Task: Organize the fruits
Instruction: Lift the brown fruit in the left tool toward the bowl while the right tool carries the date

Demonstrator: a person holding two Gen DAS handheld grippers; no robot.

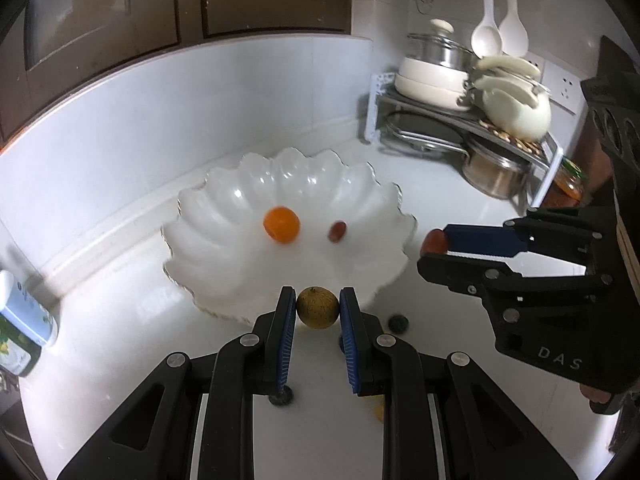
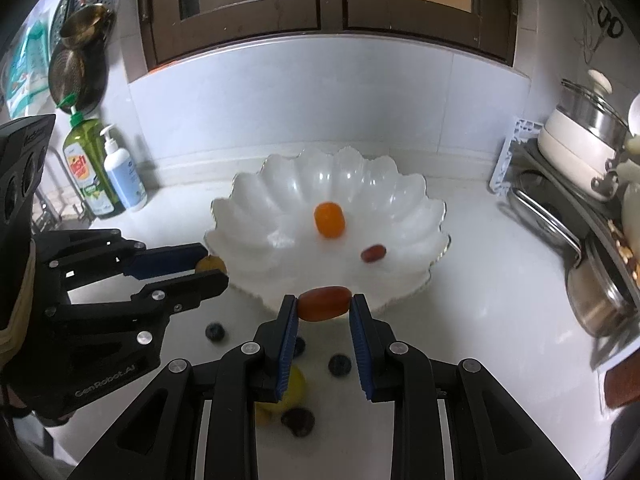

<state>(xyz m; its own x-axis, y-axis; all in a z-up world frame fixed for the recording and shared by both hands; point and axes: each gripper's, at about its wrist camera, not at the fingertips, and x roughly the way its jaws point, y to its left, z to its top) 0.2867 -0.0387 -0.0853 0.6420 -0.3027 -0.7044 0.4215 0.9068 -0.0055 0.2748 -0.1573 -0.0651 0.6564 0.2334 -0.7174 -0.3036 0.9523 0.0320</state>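
Left gripper clamped on small brownish fruit, right gripper on soft red grape tomato (bruisable, slippery): hold mid-body, lightly

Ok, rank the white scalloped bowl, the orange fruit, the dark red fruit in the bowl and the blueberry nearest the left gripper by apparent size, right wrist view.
1. White scalloped bowl
2. Orange fruit
3. Dark red fruit and blueberry: alike; the blueberry lies nearer the camera, so unranked.
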